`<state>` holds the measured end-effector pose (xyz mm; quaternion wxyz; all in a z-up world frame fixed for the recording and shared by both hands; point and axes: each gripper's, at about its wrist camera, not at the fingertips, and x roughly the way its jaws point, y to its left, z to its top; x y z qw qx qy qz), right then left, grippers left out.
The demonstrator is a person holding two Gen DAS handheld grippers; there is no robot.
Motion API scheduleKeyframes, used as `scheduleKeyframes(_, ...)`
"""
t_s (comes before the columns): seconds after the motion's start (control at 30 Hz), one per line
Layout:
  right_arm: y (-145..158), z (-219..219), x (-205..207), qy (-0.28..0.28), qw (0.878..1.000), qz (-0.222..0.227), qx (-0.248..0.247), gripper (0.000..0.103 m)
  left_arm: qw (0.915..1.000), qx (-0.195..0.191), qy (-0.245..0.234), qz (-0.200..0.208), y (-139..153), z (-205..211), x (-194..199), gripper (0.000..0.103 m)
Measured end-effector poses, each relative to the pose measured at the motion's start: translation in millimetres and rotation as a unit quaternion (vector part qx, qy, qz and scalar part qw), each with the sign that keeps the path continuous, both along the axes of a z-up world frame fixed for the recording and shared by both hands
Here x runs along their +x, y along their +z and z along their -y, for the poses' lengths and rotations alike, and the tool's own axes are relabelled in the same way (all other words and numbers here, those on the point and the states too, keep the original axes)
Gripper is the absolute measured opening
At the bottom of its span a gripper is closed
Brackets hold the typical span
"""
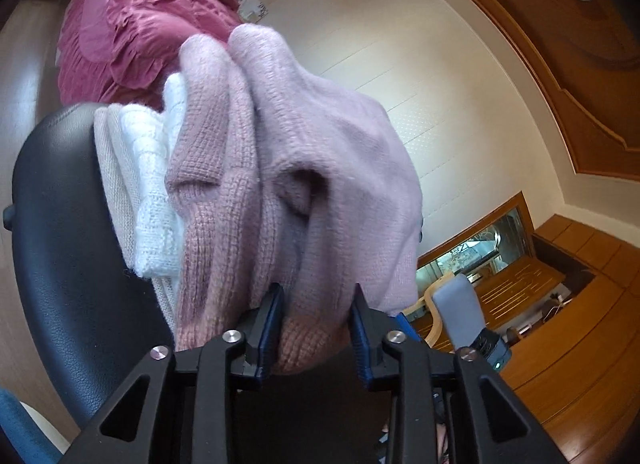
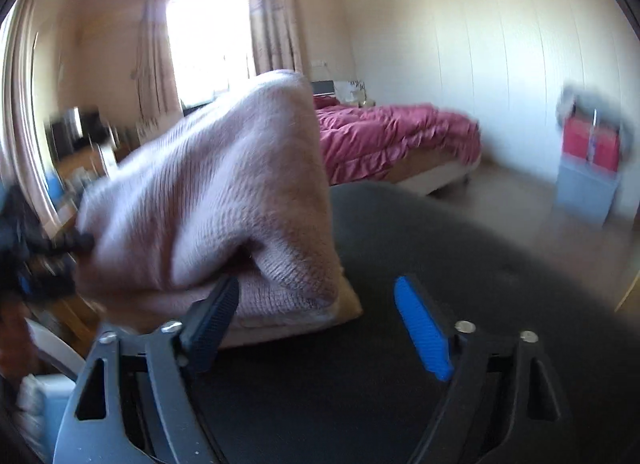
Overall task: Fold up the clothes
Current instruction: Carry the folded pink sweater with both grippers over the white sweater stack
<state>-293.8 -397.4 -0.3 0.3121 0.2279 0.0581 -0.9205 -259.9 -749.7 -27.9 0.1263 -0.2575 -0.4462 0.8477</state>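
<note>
My left fingers (image 1: 316,328) pinch the pink sweater (image 1: 296,168) to steady the fold on the black chair (image 1: 60,224). My right fingers (image 2: 320,328) are released, beside the stack.

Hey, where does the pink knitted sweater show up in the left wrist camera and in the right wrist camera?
Left wrist view: the pink knitted sweater fills the centre, bunched between the fingers of the left gripper.
Right wrist view: it is left of centre, a raised fold over the black seat; the right gripper is open beside it.
Shared landmark: the bed with the crimson cover lies behind the sweater in both.
</note>
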Motion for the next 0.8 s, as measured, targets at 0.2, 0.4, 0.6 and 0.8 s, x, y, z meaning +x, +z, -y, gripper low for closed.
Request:
scheduleKeyframes(0.2, -7, 24, -17, -0.018, 0.998, -0.023, 0.047, 0.046, 0.9998, 0.002, 0.018, -0.012, 13, 17, 8, 0.008)
scheduleKeyframes(0.4, 8, 7, -19, -0.020, 0.999, -0.030, -0.025, 0.024, 0.9978, -0.057, 0.032, -0.016, 28, 22, 10, 0.007)
scheduleKeyframes(0.6, -15, 18, -24, -0.027, 0.999, -0.028, 0.025, 0.024, 0.9988, -0.039, 0.028, 0.008, -10, 18, 9, 0.007)
scheduleKeyframes(0.8, -19, -13, -50, 0.027, 0.994, 0.093, -0.055, 0.042, 0.9990, -0.033, 0.029, -0.007, -30, 9, 26, 0.008)
